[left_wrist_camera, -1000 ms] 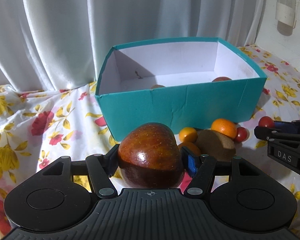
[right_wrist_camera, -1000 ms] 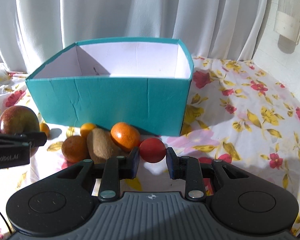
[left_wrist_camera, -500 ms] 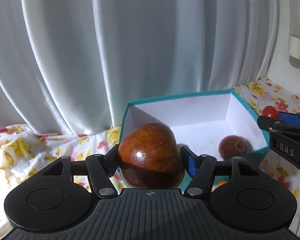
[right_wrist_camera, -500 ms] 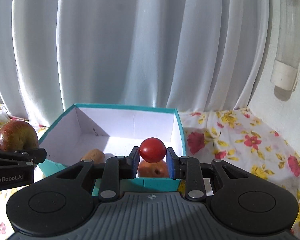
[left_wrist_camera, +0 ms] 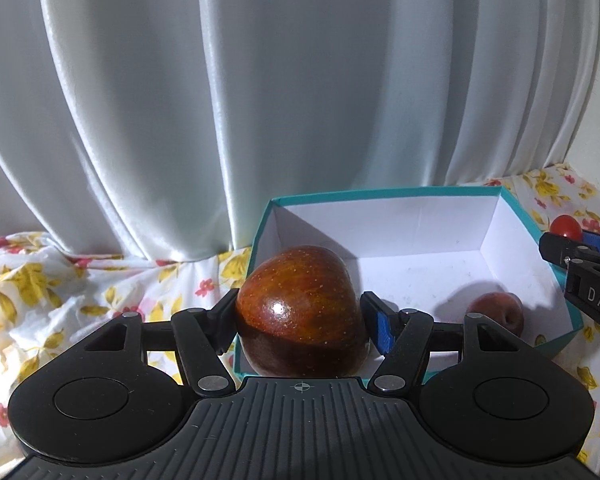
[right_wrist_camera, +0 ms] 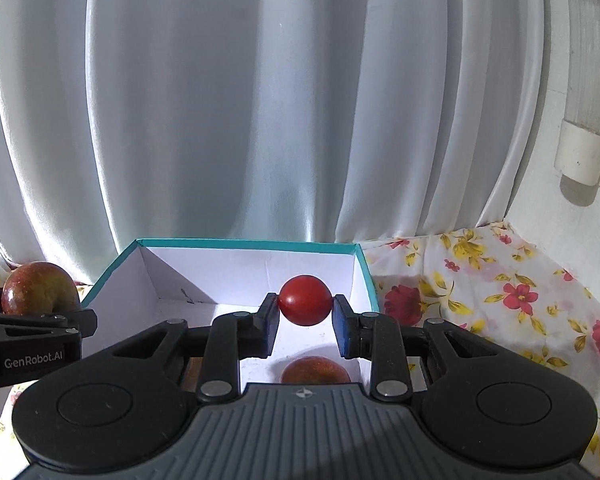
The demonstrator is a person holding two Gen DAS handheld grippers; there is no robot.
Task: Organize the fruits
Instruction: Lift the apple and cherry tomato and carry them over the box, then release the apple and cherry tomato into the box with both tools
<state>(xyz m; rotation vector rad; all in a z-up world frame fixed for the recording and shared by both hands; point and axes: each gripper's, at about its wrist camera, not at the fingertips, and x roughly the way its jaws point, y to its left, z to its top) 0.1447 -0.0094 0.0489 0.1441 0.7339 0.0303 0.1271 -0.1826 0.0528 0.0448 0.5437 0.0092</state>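
My left gripper [left_wrist_camera: 299,314] is shut on a large dark red apple [left_wrist_camera: 300,304], held over the near left corner of the teal box [left_wrist_camera: 380,194]. In the right wrist view that apple [right_wrist_camera: 36,288] shows at the far left, level with the box's left wall. My right gripper [right_wrist_camera: 305,312] is shut on a small red tomato [right_wrist_camera: 305,300], held above the inside of the teal box [right_wrist_camera: 244,245]. From the left wrist view the tomato [left_wrist_camera: 566,226] appears at the right edge. Inside the box lies a reddish round fruit [left_wrist_camera: 498,314], seen below the tomato as fruit [right_wrist_camera: 315,370].
A white curtain [right_wrist_camera: 260,100] hangs close behind the box. A flowered cloth [right_wrist_camera: 500,292] covers the surface on both sides. A wall with a white pipe [right_wrist_camera: 584,152] stands at the right.
Both grippers have risen with their fruit and moved forward from in front of the box to over it. The fruits on the cloth in front of the box have dropped out of view.
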